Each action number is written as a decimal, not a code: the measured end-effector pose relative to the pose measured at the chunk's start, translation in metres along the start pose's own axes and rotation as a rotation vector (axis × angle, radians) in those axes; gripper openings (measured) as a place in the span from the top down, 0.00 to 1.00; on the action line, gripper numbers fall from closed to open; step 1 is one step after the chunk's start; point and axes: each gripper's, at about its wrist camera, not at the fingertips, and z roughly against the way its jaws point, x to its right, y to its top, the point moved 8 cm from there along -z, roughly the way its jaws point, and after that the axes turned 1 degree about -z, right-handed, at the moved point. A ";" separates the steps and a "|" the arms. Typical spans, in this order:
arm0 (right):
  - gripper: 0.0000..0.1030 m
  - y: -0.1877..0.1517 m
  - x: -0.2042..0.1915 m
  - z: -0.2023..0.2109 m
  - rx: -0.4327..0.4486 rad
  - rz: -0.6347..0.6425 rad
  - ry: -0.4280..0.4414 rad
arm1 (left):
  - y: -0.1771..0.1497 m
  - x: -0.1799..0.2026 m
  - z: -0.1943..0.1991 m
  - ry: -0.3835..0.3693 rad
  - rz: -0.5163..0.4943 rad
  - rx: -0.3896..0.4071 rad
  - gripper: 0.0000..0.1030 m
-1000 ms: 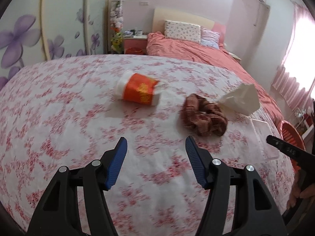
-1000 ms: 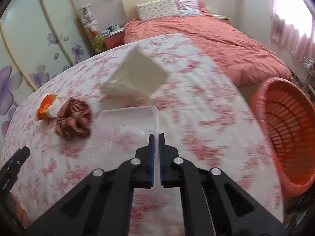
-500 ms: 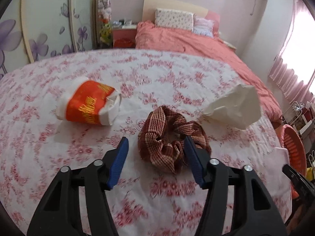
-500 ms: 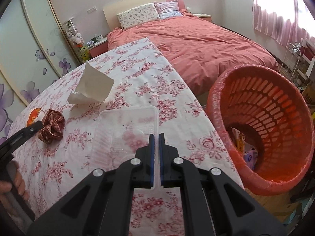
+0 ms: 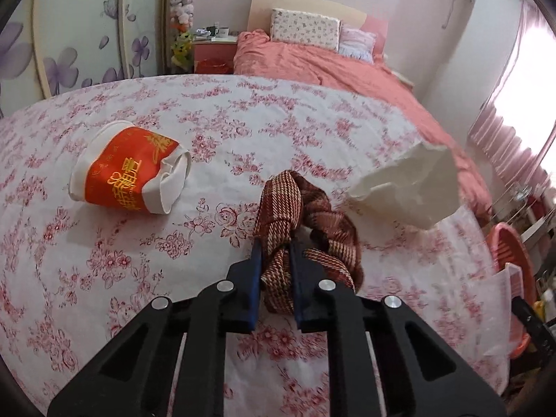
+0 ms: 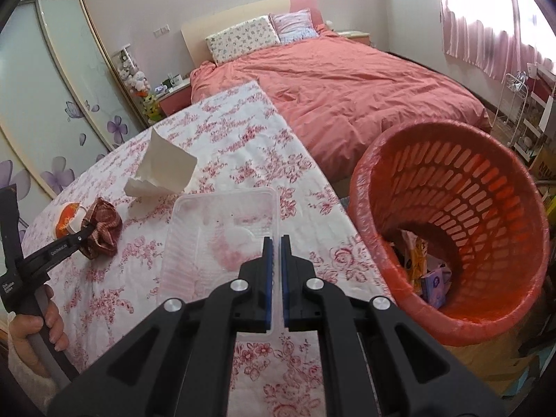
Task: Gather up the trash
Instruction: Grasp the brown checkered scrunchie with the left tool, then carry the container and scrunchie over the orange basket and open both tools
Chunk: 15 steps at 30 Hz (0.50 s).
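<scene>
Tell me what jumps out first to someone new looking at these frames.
The left gripper is shut on a brown plaid fabric scrunchie mid-table on the pink floral tablecloth. The right gripper pinches a clear plastic tray at the table's edge, beside the large orange slotted basket already holding scraps. A crushed orange-and-white paper cup and white crumpled paper remain on the table.

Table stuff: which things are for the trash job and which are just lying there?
For the job:
- scrunchie in the left tongs
- clear tray in the right tongs
- paper cup
- tissue
- red basket

Just there:
- bed
- pillows
- plush toys
</scene>
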 end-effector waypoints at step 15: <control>0.95 0.018 0.019 0.053 0.138 0.004 -0.047 | 0.015 0.066 0.068 -0.091 -0.098 0.128 0.86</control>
